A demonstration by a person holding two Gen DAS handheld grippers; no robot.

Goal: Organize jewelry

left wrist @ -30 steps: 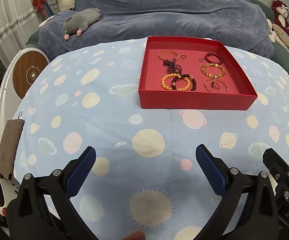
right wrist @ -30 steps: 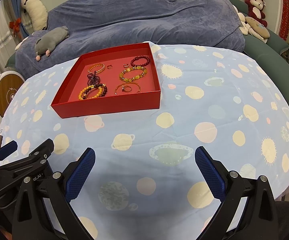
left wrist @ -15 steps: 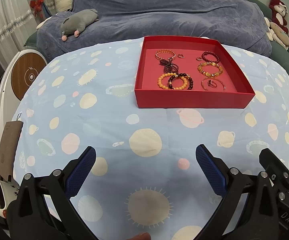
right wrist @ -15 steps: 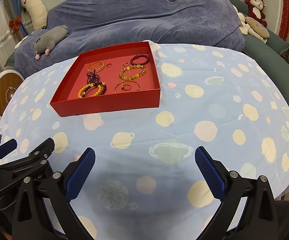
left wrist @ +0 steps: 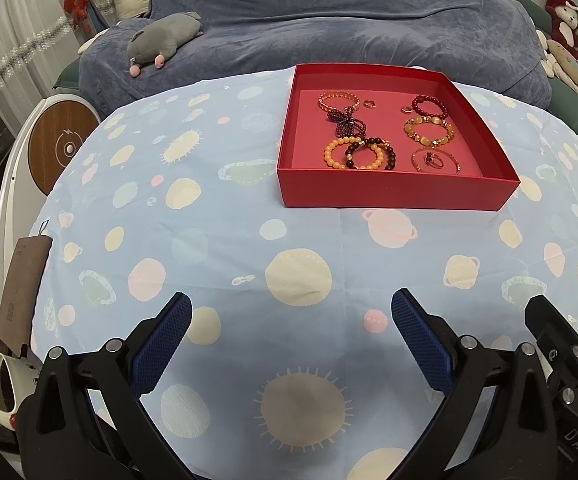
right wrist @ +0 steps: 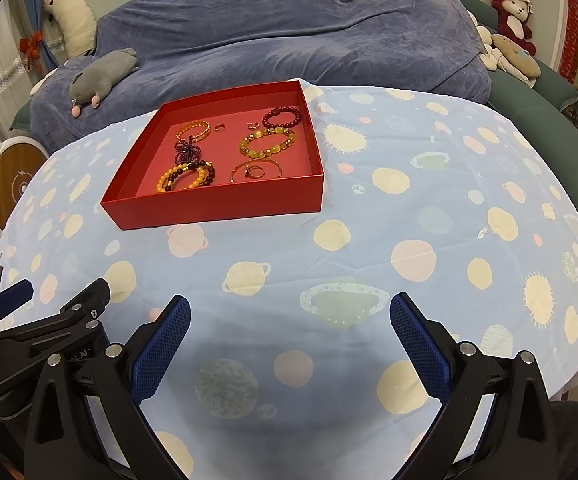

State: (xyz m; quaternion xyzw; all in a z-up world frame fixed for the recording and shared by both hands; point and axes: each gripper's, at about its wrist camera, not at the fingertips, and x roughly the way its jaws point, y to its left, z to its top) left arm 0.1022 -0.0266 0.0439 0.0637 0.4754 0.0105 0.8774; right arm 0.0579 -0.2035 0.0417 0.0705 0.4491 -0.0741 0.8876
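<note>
Both hand-held grippers, left (left wrist: 291, 336) and right (right wrist: 289, 336), hover with fingers spread wide and empty above the surface (right wrist: 429, 240). Well ahead of them sits the red tray (left wrist: 393, 194), with beaded bracelets (left wrist: 359, 154) and rings lying inside.

Left gripper (left wrist: 291, 342): black angular arms, silver screws.
Fingers (left wrist: 160, 344): blue pads with fine crosshatch texture.
Right gripper (right wrist: 289, 342): same black frame, blue textured pads, silver screws.
Markings: white lettering on both black bodies, partly unreadable.
</note>
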